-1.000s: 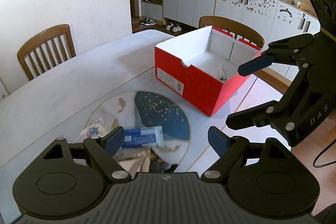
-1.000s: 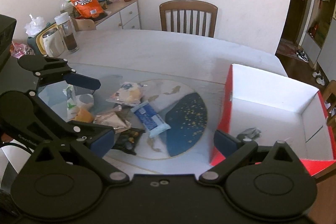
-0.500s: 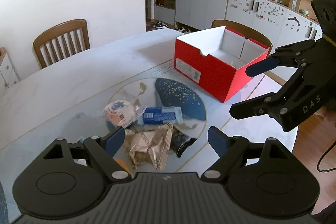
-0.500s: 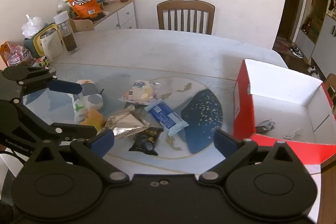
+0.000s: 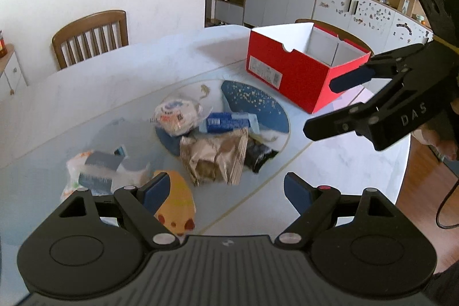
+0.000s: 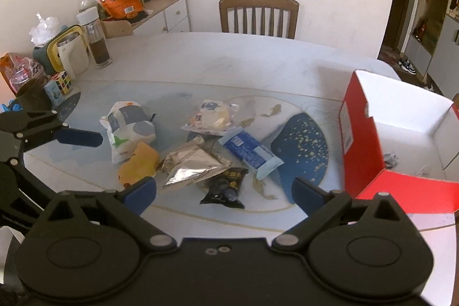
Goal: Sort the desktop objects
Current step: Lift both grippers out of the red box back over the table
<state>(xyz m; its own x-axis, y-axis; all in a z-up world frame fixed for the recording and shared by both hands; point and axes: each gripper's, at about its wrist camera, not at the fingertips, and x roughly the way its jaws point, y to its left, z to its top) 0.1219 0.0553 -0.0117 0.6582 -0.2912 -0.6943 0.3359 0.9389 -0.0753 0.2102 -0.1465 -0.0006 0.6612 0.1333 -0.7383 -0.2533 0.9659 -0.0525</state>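
**Both hand-held grippers poised over the snack pile, nothing picked yet**

Left wrist view: the left hand-held gripper (image 5: 226,191) is released, jaws wide and empty, above the worktop (image 5: 94,88). Just ahead lies a loose heap of packets: a crumpled silver-brown wrapper (image 5: 215,154), a blue packet (image 5: 229,122), a yellow pouch (image 5: 175,200) by the left pad. The red box (image 5: 289,73) stands open beyond, well apart from the heap.

Right wrist view: the right hand-held gripper (image 6: 223,191) is likewise released and holds nothing. A small black packet (image 6: 226,185) lies nearest between its pads; the box, at the right, already holds a few small bits.

This looks like the reach step; next comes lowering onto one packet and closing without dragging its neighbours
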